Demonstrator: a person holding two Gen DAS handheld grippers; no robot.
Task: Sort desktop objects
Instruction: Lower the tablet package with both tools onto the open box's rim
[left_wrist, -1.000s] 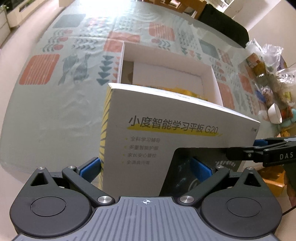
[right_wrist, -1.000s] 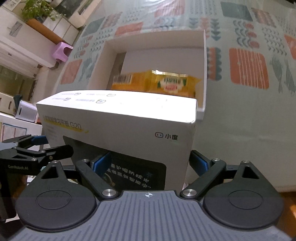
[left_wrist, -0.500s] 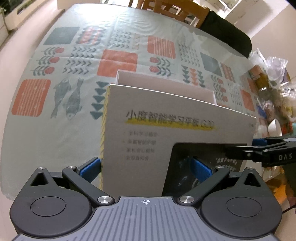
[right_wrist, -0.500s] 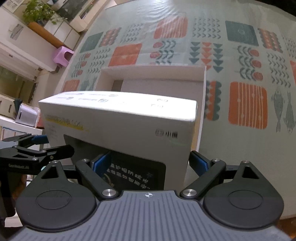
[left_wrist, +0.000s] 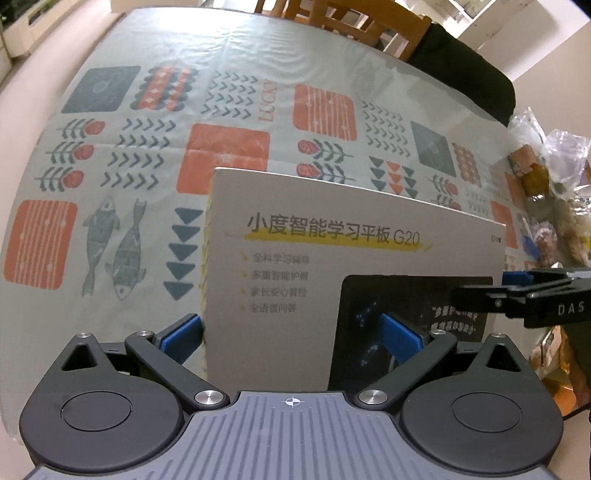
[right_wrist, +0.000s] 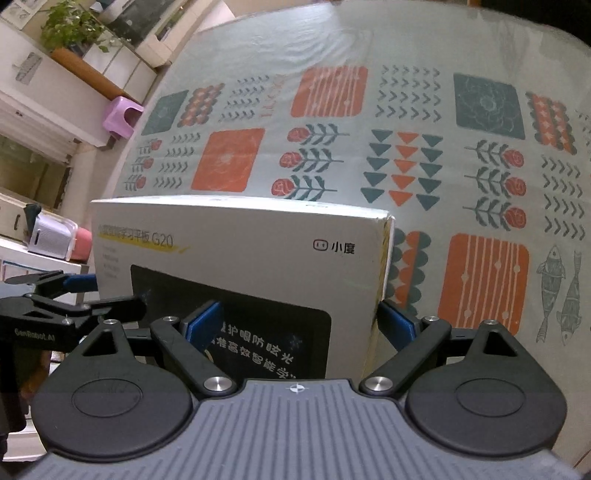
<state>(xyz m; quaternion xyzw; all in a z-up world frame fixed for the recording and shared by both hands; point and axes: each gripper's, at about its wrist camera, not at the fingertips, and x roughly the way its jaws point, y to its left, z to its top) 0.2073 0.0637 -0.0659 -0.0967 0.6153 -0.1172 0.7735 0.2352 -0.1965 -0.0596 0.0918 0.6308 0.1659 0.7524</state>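
Surface: a table under a pale grey-green tablecloth (left_wrist: 229, 55) printed with orange blocks, fish, flowers and chevrons, with a glossy sheen in both views. Room: wooden chairs (left_wrist: 343, 22) stand at the far edge in the left wrist view, one draped in a dark garment; a heap of plastic-wrapped goods (left_wrist: 550, 177) sits along the table's right side. The right wrist view shows a purple stool (right_wrist: 123, 117) on the floor, a potted plant (right_wrist: 70, 26) on a low cabinet, and a small white appliance (right_wrist: 50, 238) on a side counter. Task item: a white box lid (left_wrist: 354, 266) printed "G20", with a black tablet picture on its face, fills the centre of both views, lying over the tablecloth with its far edge toward the middle of the table. Left gripper (left_wrist: 291, 334): jaws spread wide across the lid's left end, one blue pad at the outer side wall, the other lying against the printed face; contact looks firm, so it grips the lid. Right gripper (right_wrist: 297, 319): jaws likewise spread wide, one pad on the printed face and one at the right side wall, gripping the lid's right end. Each tool shows in the other's view, just beside the lid's end.
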